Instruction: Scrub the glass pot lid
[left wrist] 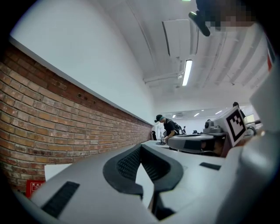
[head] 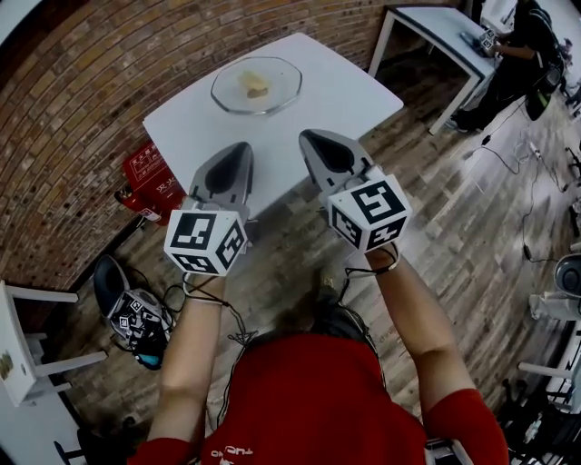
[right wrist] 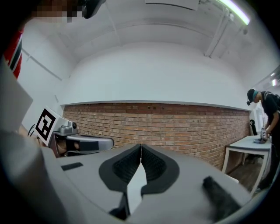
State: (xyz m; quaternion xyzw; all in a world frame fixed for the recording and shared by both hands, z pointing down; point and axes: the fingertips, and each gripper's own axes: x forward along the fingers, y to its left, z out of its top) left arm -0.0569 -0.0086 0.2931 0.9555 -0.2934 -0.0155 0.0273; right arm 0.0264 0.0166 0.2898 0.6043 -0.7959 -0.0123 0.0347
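A round glass pot lid (head: 257, 84) lies on the white table (head: 345, 100) by its far edge, with a small tan piece, perhaps a sponge (head: 256, 85), on it. My left gripper (head: 245, 148) hangs level over the table's near left edge, shut and empty. My right gripper (head: 307, 136) is beside it over the near edge, also shut with nothing between its pads. Both stop short of the lid. In the left gripper view the closed jaws (left wrist: 141, 147) point along the brick wall; the right gripper view shows closed jaws (right wrist: 141, 146) facing that wall.
A brick wall (head: 82, 109) runs behind and to the left of the table. A red box (head: 150, 177) stands on the floor by the table's left corner. A person (head: 517, 54) works at a second white table (head: 445, 27) at the far right. Cables lie on the wooden floor.
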